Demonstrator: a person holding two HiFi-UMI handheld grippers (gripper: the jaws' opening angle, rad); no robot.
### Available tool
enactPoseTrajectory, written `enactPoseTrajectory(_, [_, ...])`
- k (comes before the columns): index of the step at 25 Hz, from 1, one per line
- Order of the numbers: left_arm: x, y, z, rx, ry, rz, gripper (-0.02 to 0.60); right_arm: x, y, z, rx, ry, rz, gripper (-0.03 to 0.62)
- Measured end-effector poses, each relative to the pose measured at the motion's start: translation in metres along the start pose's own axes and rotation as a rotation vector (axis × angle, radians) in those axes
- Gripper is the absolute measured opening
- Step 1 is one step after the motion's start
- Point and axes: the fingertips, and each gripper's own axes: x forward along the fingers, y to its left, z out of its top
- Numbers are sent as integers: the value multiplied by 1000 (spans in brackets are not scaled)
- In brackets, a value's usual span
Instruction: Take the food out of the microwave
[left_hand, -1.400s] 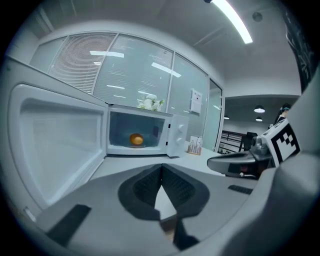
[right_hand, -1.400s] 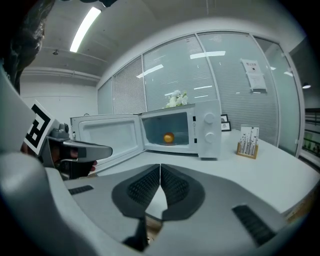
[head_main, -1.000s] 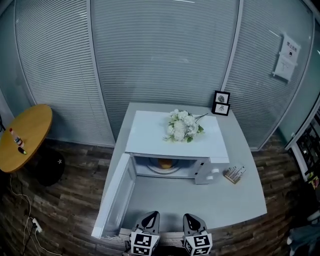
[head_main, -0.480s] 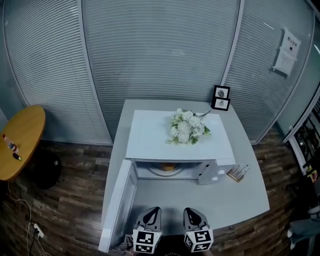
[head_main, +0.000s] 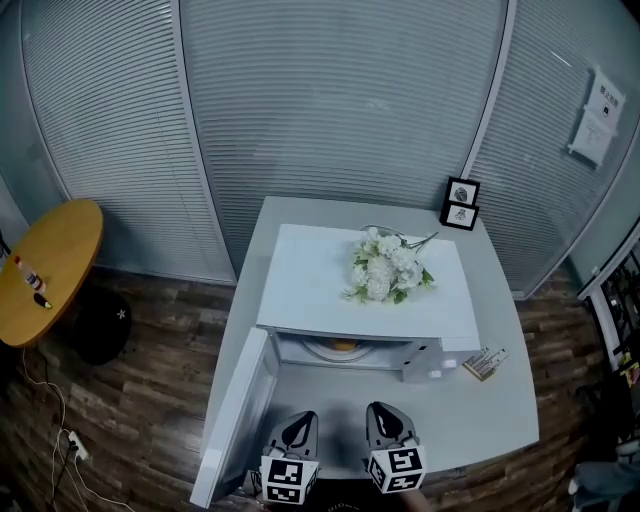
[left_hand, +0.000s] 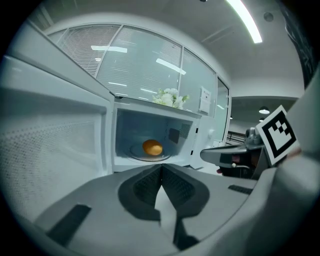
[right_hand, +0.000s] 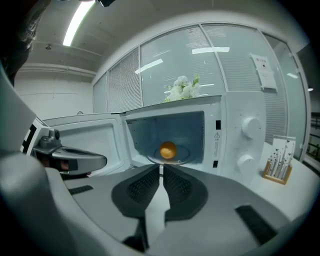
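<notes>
White flowers (head_main: 386, 270), 2 photo frames (head_main: 462, 192)

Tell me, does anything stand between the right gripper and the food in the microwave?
Nothing visible does: the door is swung open, and the orange food lies straight beyond the right gripper.

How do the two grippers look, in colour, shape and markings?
Both the left gripper and the right gripper have pale grey, rounded bodies with two dark, ribbed pads tapering forward. Each carries a white cube printed with black square markers. No cables show.
</notes>
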Motion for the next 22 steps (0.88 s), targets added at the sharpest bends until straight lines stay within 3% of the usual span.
enactPoseTrajectory(4, [7, 4, 4, -17, 7, 22, 8, 17, -5, 13, -11, 4, 29, 28])
enactPoseTrajectory(6, [9, 5, 3, -20, 13, 29, 8, 26, -6, 18, -16, 7, 41, 98])
enactPoseTrajectory(13, [14, 10, 1, -22, 28, 51, 8, 63, -2, 23, -39, 49, 106, 215])
enactPoseTrajectory(22, [18, 16, -4, -15, 50, 88, 8, 108, -11, 27, -73, 105, 59, 305])
